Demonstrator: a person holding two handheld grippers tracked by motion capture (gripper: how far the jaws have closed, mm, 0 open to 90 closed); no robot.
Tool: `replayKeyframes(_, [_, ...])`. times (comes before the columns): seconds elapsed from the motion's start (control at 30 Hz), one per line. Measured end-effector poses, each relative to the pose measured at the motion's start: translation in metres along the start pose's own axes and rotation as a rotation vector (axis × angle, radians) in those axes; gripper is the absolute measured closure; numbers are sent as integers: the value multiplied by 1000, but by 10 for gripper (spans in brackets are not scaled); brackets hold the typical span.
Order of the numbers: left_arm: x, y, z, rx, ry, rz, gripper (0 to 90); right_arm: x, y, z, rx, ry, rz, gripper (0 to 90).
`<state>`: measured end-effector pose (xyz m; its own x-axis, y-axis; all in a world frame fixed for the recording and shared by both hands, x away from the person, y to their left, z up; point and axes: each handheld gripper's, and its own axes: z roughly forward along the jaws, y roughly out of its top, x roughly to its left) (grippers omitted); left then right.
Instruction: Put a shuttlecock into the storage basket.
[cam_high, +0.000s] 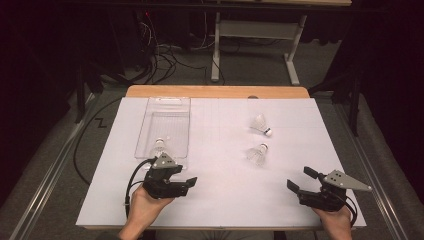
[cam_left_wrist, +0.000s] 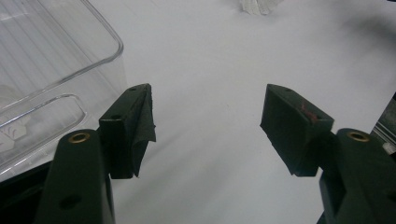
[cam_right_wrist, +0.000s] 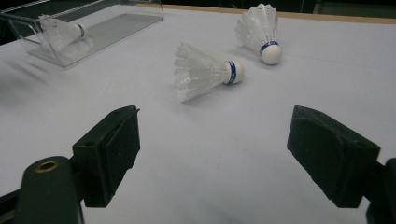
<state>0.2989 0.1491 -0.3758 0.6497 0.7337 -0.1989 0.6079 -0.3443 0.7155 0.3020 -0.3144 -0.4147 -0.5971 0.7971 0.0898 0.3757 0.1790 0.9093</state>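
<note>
White sheet covering the table (cam_high: 220, 200), wooden edge showing along the far side at upper centre of the high view. Beyond it, dark room: grey floor, tangle of cables (cam_high: 160, 60) at upper left, legs of a pale desk frame (cam_high: 255, 35) at top centre.

Clear plastic tray (cam_high: 167, 107) lying on the sheet left of centre, one shuttlecock in the tray (cam_high: 159, 146) resting at its near end. Two more out on the sheet right of centre: far shuttlecock (cam_high: 260, 124) with cork toward lower right, near shuttlecock (cam_high: 257, 154) just below it, the pair close but apart.

Left tool (cam_high: 186, 185) low at lower left of the high view, just below the tray's near end, jaws spread wide, nothing between them. Tray corner at upper left of the left gripper view.

Right tool (cam_high: 301, 179) at lower right, jaws likewise parted and empty, both loose shuttlecocks ahead of it in the right gripper view.
</note>
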Motion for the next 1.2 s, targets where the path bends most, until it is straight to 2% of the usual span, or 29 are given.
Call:
replayKeyframes(0.13, [2,-6,0,-13,-1,7,351,-1,0,1,1,-3,3,179])
replayKeyframes(0.23, [2,-11,-1,-47,3,16,360,-2,0,1,0,-7,10,179])
replayKeyframes(0.33, [2,-15,-2,-62,7,23,354,-3,0,0,-3,-14,21,179])
replayKeyframes(0.53, [10,-24,-4,-88,5,-3,350,-5,-1,1,0,-26,29,179])
replayKeyframes(0.67, [13,-35,-8,-119,27,-20,350,-5,0,2,2,-31,30,179])
replayKeyframes(0.73, [13,-41,-8,-118,23,-27,350,-6,0,3,-3,-29,27,179])
replayKeyframes(0.8, [13,-45,-8,-116,39,-20,351,-5,1,6,3,-25,29,179])
replayKeyframes(0.9, [15,-46,-7,-121,66,-7,349,-2,2,8,10,-24,12,179])
replayKeyframes(1.0, [16,-48,-8,-134,61,-19,347,0,5,9,5,-15,1,179])
replayKeyframes(1.2, [16,-50,-7,-131,61,-19,345,6,13,16,-2,28,-34,176])
